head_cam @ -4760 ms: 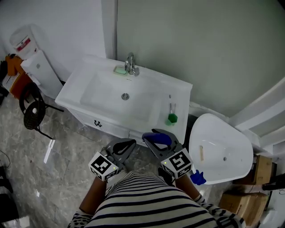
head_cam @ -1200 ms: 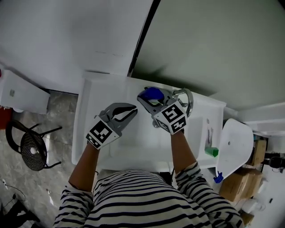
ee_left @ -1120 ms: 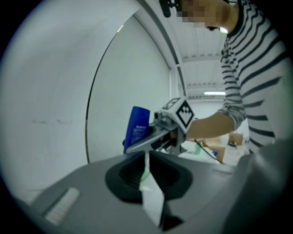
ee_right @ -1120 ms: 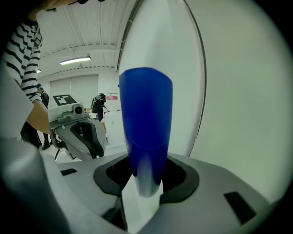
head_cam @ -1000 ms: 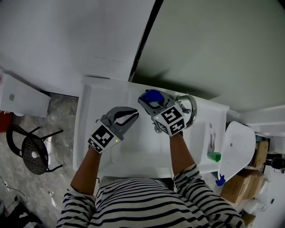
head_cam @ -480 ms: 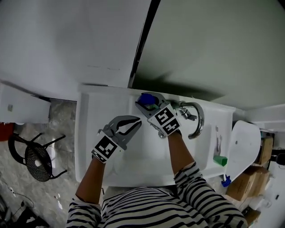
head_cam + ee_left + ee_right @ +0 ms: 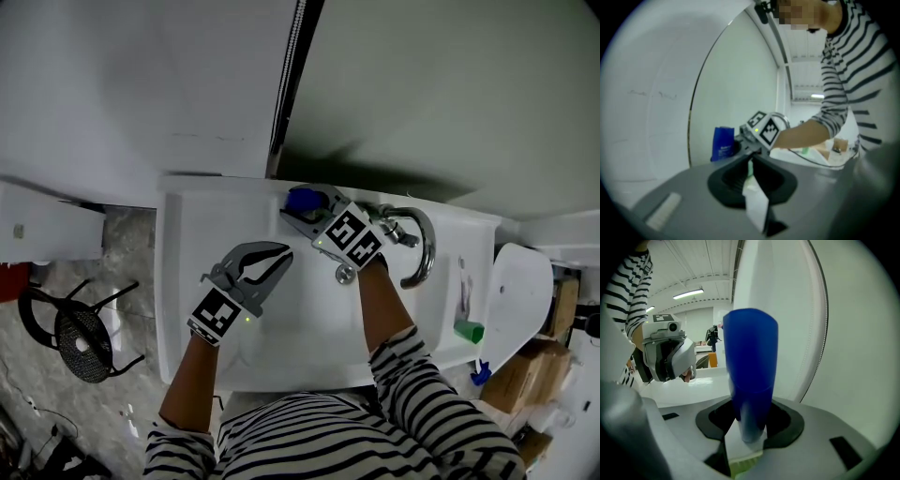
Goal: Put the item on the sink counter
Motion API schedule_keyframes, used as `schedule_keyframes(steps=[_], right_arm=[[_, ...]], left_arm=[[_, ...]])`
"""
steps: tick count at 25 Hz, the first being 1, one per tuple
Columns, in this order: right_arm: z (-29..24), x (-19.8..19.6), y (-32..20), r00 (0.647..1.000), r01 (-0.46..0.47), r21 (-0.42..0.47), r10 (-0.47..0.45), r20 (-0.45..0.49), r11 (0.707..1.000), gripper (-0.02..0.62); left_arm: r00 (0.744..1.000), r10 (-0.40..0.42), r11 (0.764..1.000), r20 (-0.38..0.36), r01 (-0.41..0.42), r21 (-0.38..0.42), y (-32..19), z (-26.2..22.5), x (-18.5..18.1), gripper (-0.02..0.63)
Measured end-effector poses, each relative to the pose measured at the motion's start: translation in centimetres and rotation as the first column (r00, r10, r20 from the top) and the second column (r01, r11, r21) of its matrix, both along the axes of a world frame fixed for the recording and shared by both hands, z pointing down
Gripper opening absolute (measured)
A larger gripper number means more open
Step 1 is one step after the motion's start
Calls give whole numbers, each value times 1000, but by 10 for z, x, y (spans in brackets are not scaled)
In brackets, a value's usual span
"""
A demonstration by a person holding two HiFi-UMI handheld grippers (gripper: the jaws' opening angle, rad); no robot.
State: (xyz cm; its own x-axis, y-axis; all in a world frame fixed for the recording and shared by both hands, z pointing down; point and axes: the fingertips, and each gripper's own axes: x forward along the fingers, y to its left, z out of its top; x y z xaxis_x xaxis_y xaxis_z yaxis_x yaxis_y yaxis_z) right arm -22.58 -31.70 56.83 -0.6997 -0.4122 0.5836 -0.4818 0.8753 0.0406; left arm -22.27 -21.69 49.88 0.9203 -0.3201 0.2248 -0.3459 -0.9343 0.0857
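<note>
The right claw [image 7: 306, 212] is clenched on a blue container [image 7: 300, 198], its jaws pressing the lower part while the rounded top stands up between them in the right gripper view. In the head view the container sits over the back edge of the white sink counter [image 7: 187, 234], close to the wall [image 7: 141, 94] and just left of the chrome faucet [image 7: 419, 246]. In the left gripper view it stands upright with pale print on its face, but its base is hidden, so I cannot tell whether it touches the counter

The left claw [image 7: 274, 257] hangs over the basin [image 7: 281, 323], well apart from the container, with its jaws drawn together and nothing between them. The drain [image 7: 345, 274] lies in the basin just beside the right forearm. A green object [image 7: 469, 330] rests on the right end of the counter, beyond the faucet. Both arms wear striped sleeves [image 7: 422, 394]
</note>
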Motion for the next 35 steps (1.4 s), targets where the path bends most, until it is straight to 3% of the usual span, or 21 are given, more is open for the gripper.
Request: schedule_keyframes(steps=[8,11,18,29,35], right_arm=[[-1,2,0,1000,-25,16,24,2,1000,170],[-5,4,-2,998,-64,1,64,29,998,231],[-13,10,6,994,-95,-9,95,46,995,271],[-32,27,21,976,-211,13,209,67,977,277],[-49,25,46,960,-252,-6,250,127,968,276]], left_arm=[[1000,4,1000,-2,-4,4,3,-3,2,31],[1000,2,1000,0,-2,3,5,-4,3,43],[1000,7,1000,4,-7,5,9,-9,5,70],[1000,-5,1000,-18,5,-6,18,-18,11,92],[999,-18,1000,-33,18,-11,28,-26,7,91]])
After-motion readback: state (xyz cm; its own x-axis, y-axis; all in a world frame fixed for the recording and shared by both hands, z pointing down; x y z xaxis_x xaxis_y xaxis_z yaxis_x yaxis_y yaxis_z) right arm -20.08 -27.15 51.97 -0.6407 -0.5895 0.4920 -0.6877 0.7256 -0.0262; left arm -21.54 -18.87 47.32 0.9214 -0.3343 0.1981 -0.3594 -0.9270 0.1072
